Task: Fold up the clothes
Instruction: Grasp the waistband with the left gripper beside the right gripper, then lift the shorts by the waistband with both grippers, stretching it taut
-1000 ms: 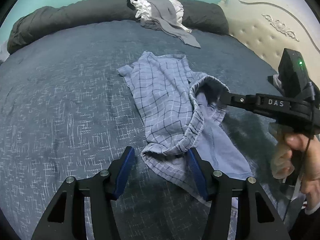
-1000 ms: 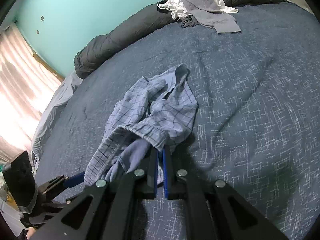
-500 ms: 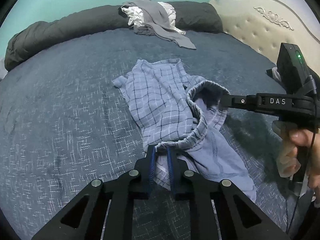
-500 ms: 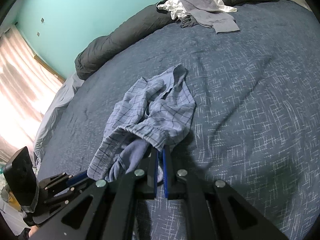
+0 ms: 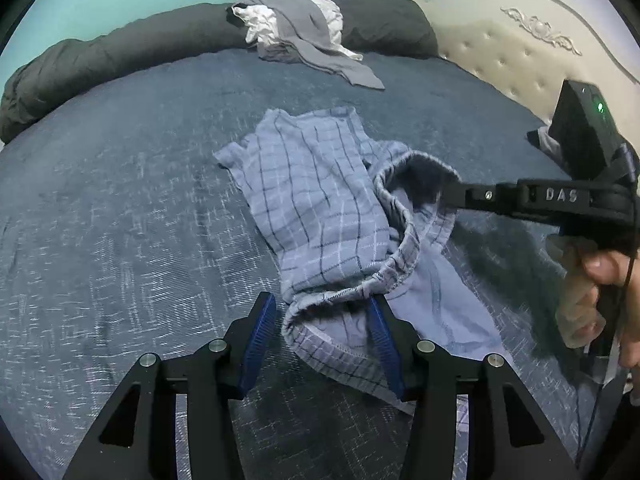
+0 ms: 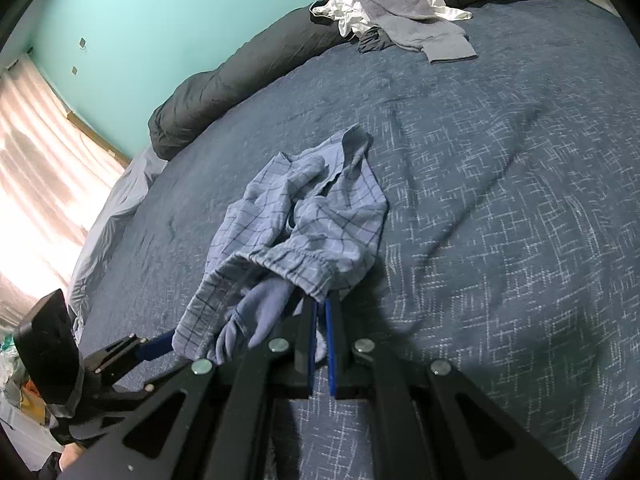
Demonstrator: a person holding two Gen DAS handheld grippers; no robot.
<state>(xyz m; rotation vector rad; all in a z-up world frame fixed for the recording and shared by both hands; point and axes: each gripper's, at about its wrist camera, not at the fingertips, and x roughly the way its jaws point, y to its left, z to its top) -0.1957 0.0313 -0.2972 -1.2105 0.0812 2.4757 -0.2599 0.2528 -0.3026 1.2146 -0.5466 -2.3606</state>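
Note:
Blue checked shorts lie crumpled in the middle of the dark blue bedspread. My left gripper is at their near waistband corner. Its jaws are opening; the hem lies between the blue pads, and the left pad is clear of the cloth. From the right, my right gripper reaches into the waistband opening, held by a hand. In the right wrist view it is shut on the elastic waistband of the shorts, lifting that edge. The left gripper shows at the lower left.
A pile of grey and white clothes lies at the bed's far edge on a dark rolled duvet. A cream tufted headboard stands at the right. A bright curtained window is beyond the bed's left side.
The left gripper, open a second ago, pinched the near waistband corner half a second ago and now has its jaws apart again. The right gripper has kept its hold and place.

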